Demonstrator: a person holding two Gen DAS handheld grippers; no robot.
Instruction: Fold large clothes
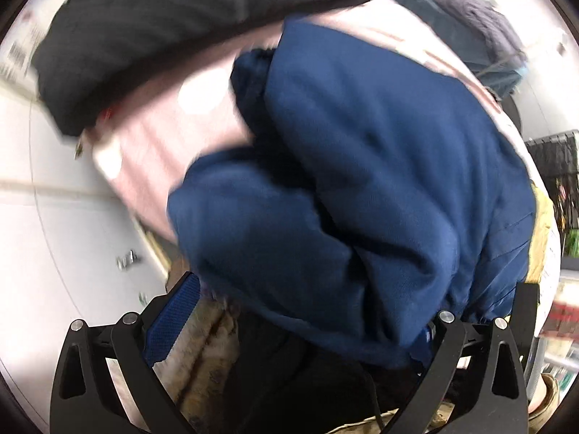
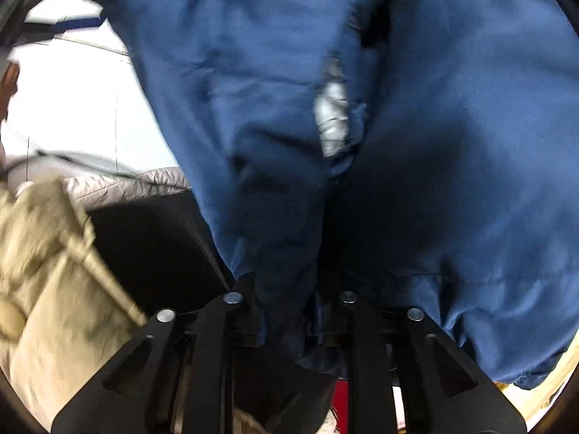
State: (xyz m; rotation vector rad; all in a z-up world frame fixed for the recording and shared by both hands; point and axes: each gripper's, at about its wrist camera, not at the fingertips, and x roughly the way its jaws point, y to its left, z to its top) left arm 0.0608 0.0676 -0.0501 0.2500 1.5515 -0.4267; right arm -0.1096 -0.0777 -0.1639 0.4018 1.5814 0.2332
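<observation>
A large navy blue garment (image 1: 362, 166) hangs bunched in front of my left gripper (image 1: 296, 311) and fills most of that view. The left jaws stand wide apart, and the cloth drapes over the right finger (image 1: 427, 336); I cannot tell if it is held. In the right wrist view the same blue garment (image 2: 416, 144) fills the frame, with a grey label (image 2: 333, 112) in a fold. My right gripper (image 2: 289, 311) is shut on a gathered fold of the blue cloth.
A black garment (image 1: 144, 29) and a pink one (image 1: 173, 123) lie behind the blue cloth. A beige patterned cloth (image 1: 206, 354) lies below. In the right view a tan garment (image 2: 54, 271), a black one (image 2: 152, 249) and a silver quilted piece (image 2: 119, 184) lie at the left. White floor (image 2: 79, 101) shows beyond.
</observation>
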